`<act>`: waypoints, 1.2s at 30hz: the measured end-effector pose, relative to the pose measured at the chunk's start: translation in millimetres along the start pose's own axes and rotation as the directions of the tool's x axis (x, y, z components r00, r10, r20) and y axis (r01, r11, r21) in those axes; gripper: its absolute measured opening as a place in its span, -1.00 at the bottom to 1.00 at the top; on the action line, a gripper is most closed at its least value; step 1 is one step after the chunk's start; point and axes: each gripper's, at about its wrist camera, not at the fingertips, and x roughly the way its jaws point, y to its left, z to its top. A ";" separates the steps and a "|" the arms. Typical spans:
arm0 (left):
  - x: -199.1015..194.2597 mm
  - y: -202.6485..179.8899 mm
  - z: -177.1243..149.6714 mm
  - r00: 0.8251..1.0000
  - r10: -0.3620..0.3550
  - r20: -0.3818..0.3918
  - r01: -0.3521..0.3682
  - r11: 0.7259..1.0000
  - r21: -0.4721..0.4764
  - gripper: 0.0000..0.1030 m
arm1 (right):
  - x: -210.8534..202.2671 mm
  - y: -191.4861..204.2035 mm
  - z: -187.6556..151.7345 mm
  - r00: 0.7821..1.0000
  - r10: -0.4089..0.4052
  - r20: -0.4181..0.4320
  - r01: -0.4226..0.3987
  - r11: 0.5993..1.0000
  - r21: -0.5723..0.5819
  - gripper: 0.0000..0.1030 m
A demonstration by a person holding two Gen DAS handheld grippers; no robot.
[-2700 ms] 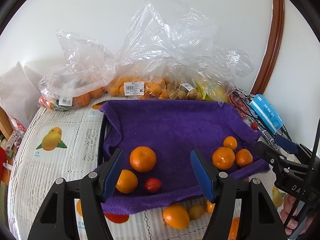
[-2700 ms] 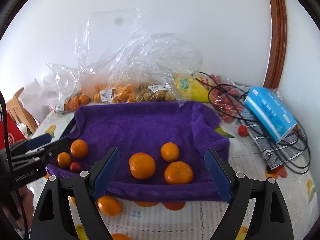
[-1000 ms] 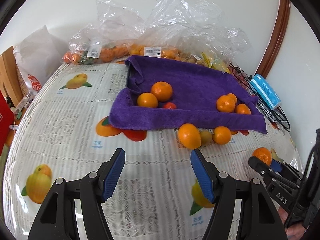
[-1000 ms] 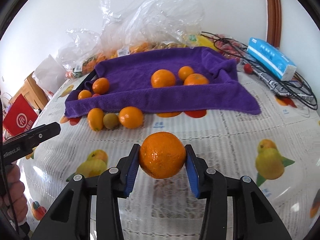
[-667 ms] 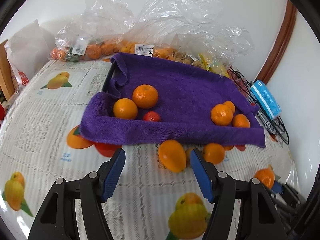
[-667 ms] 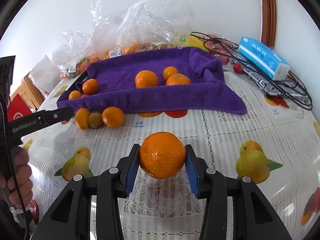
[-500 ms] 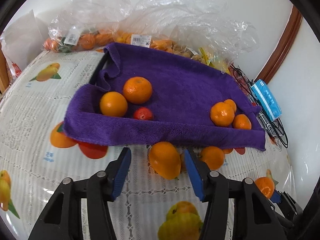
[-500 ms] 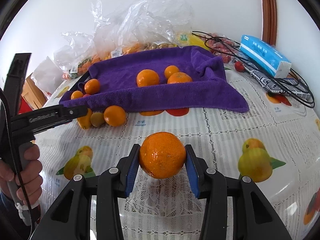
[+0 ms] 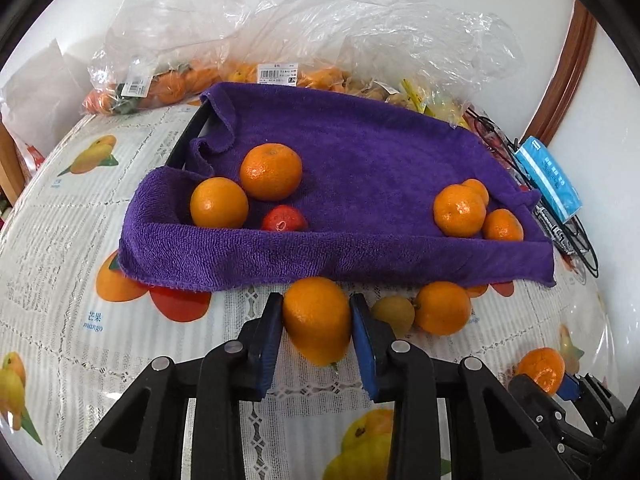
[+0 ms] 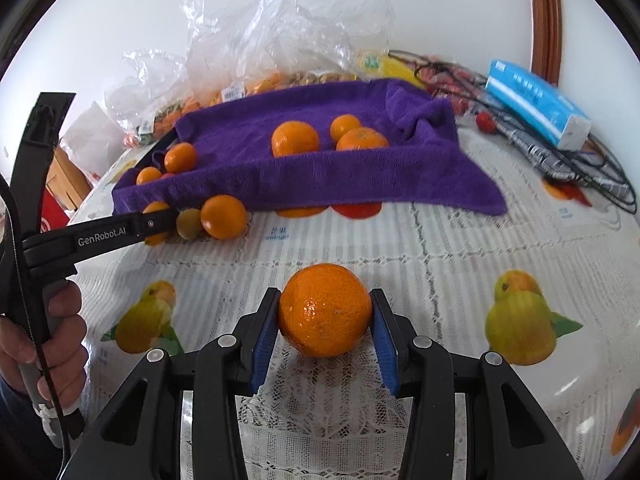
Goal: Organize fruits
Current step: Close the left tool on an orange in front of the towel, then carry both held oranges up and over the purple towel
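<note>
**A:** White lace tablecloth with printed fruit pictures, covering the table. What sits on it?

**B:** Item one: purple terry towel, draped over a dark tray with its front edge hanging down onto the cloth. On its left part, two oranges touching, with a small red fruit just beside them. On its right part, a cluster of three small mandarins.

**A:** And loose on the table?

**B:** Item two: elongated orange citrus fruit, just in front of the towel's hanging edge. Left tool: blue pads pressed against both sides of it, jaws having just been closing. Just to its right, a small yellow-green fruit, touching a round orange.

**A:** The right tool?

**B:** Right tool: clamped on a large round mandarin, well apart from the towel, nearer the camera.

**A:** Background?

**B:** Clear plastic bags of fruit with price labels against the white wall; blue tissue pack lying on tangled black cables at the right. A hand grips the left tool's handle.
</note>
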 end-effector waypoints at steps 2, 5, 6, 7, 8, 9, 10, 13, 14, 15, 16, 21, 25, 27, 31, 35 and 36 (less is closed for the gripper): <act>-1.1 0.3 -1.0 1.000 0.004 0.000 -0.004 1.000 0.007 -0.39 | 0.5 -4.3 0.5 1.000 0.023 -0.001 -0.023 1.000 0.020 -0.14; -3.2 1.8 -2.4 1.000 0.000 0.001 0.000 1.000 0.002 -0.39 | 0.1 -2.8 -0.1 1.000 0.017 -0.004 -0.017 1.000 0.005 -0.15; -4.7 2.5 -3.1 1.000 -0.002 0.000 0.002 1.000 -0.001 -0.39 | -0.8 -1.8 -0.4 1.000 0.013 -0.003 -0.013 1.000 0.001 -0.15; -6.3 3.0 -4.0 1.000 -0.005 -0.002 0.005 1.000 -0.003 -0.39 | -2.4 -1.7 -0.6 1.000 0.013 -0.003 -0.013 1.000 0.005 -0.15; -8.3 3.3 -4.5 1.000 -0.010 -0.006 0.010 1.000 -0.004 -0.39 | -4.7 -2.5 -0.7 1.000 0.023 -0.006 -0.023 1.000 0.015 -0.15; -10.4 3.5 -5.5 1.000 -0.014 -0.006 0.014 1.000 -0.002 -0.39 | -7.4 -3.1 -0.5 0.999 0.033 -0.007 -0.033 0.999 0.024 -0.15; -13.0 3.7 -6.7 1.000 -0.016 -0.004 0.016 1.000 0.000 -0.39 | -11.4 -3.5 -0.2 0.999 0.037 -0.003 -0.037 0.999 0.031 -0.15; -21.4 4.2 -9.1 1.000 -0.030 0.006 0.030 1.000 0.000 -0.39 | -25.5 -0.9 0.7 1.000 0.015 0.026 -0.016 1.000 0.021 -0.15; -25.2 4.4 -10.0 0.999 -0.038 0.008 0.038 0.999 0.000 -0.39 | -31.0 0.3 1.3 0.999 0.007 0.036 -0.007 1.000 0.018 -0.15; -28.5 4.3 -11.0 0.999 -0.044 0.011 0.044 0.999 0.002 -0.39 | -35.6 1.1 2.3 0.999 0.001 0.044 -0.002 1.000 0.016 -0.15; -31.7 4.3 -12.1 0.999 -0.048 0.014 0.048 0.999 0.003 -0.39 | -40.3 2.1 3.5 0.999 -0.005 0.052 0.004 1.000 0.016 -0.15; -49.4 5.7 -14.1 0.997 -0.081 0.011 0.081 0.997 -0.013 -0.39 | -64.1 5.7 11.0 0.995 -0.038 0.097 0.035 0.999 0.030 -0.15; -69.8 -0.3 -14.2 0.996 -0.079 0.037 0.079 0.997 0.017 -0.39 | -82.2 4.0 15.5 0.991 -0.037 0.132 0.028 0.997 0.071 -0.15; -80.4 -2.1 -12.2 0.995 -0.079 0.053 0.079 0.997 0.017 -0.39 | -88.7 4.0 18.5 0.990 -0.027 0.142 0.015 0.997 0.080 -0.15; -98.0 -2.3 -7.5 0.993 -0.075 0.088 0.075 0.997 0.003 -0.39 | -93.4 7.4 26.4 0.988 -0.019 0.152 0.010 0.998 0.060 -0.15; -107.3 -4.6 0.9 0.991 -0.062 0.115 0.063 0.998 -0.003 -0.39 | -98.1 11.4 40.3 0.982 -0.004 0.187 -0.002 0.999 0.033 -0.15; -107.7 -5.0 2.6 0.991 -0.062 0.116 0.062 0.998 -0.003 -0.39 | -98.1 11.8 43.5 0.981 -0.005 0.192 -0.001 1.000 0.031 -0.15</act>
